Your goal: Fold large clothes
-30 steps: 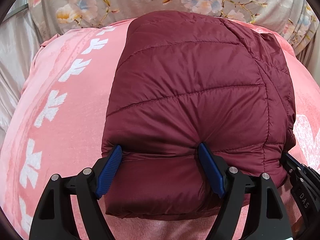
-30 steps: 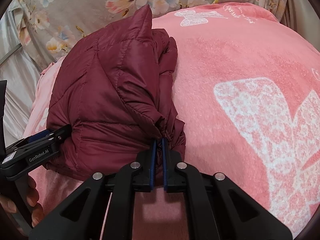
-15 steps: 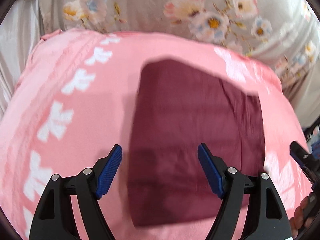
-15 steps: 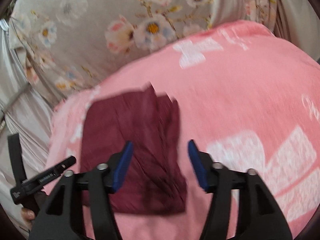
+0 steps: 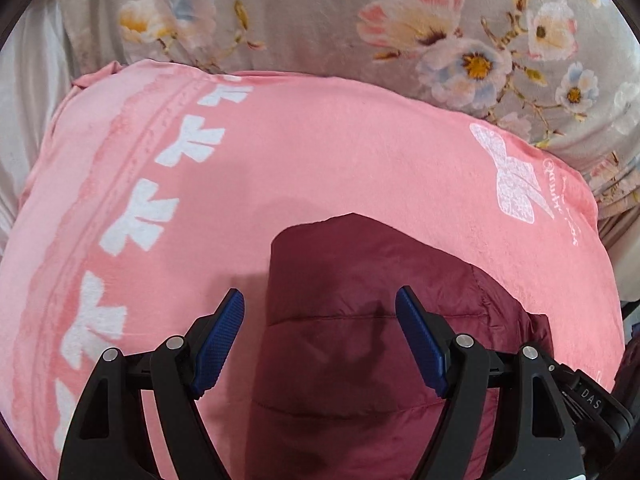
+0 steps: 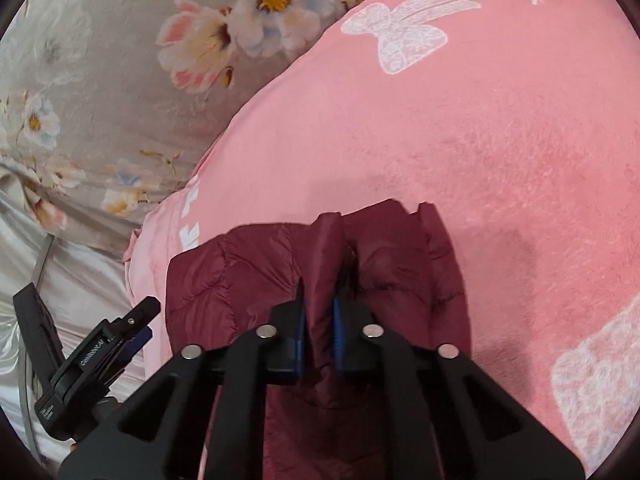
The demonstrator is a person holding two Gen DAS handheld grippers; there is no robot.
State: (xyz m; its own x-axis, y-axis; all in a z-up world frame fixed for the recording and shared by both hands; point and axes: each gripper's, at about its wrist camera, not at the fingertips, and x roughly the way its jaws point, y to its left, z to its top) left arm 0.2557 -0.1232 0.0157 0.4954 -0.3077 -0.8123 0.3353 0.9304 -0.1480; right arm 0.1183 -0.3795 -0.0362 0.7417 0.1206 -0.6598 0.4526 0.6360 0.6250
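Observation:
A folded maroon quilted jacket (image 5: 360, 320) lies on a pink blanket (image 5: 320, 152). My left gripper (image 5: 320, 320) is open and hovers over the jacket's near part, its blue pads (image 5: 218, 344) apart and holding nothing. In the right wrist view my right gripper (image 6: 319, 336) is shut on a raised fold of the jacket (image 6: 400, 272) near its edge. The left gripper (image 6: 120, 332) shows at the lower left of that view, beside the jacket.
The pink blanket (image 6: 480, 140) has white bow prints and covers a bed. A grey floral sheet (image 5: 360, 20) lies behind it and shows in the right wrist view (image 6: 100, 60). Pale satin fabric (image 6: 72, 264) lies at the blanket's left edge.
Both grippers pulled back from the jacket and came down over it again. The right gripper opened, then shut on a fold of the jacket. The left gripper stayed open.

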